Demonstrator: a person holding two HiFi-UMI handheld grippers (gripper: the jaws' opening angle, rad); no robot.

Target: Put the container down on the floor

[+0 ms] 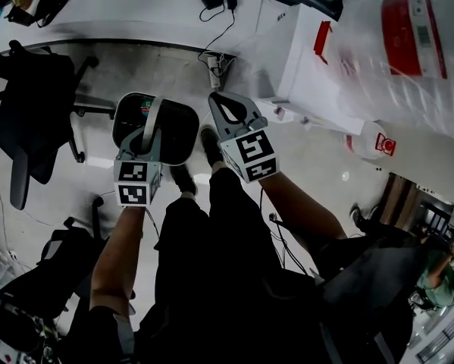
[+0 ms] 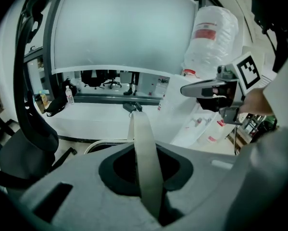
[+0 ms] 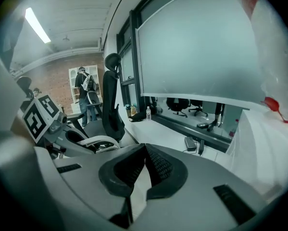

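Pale flooring (image 1: 158,67) lies below, with an office chair (image 1: 29,120) at its left. The container (image 1: 173,127), a dark tub with a light rim, hangs over this flooring just ahead of the person's shoes (image 1: 183,179). Whether its base touches down cannot be told. The left gripper (image 1: 146,139) is clamped on the middle of the container's flat band handle (image 2: 146,162). The right gripper (image 1: 227,111) is closed with nothing between its jaws.

Handling, as judged: the shell looks rigid and fairly light. The thin handle probably pivots, so expect swing. Grip at mid-handle to keep the tub level.
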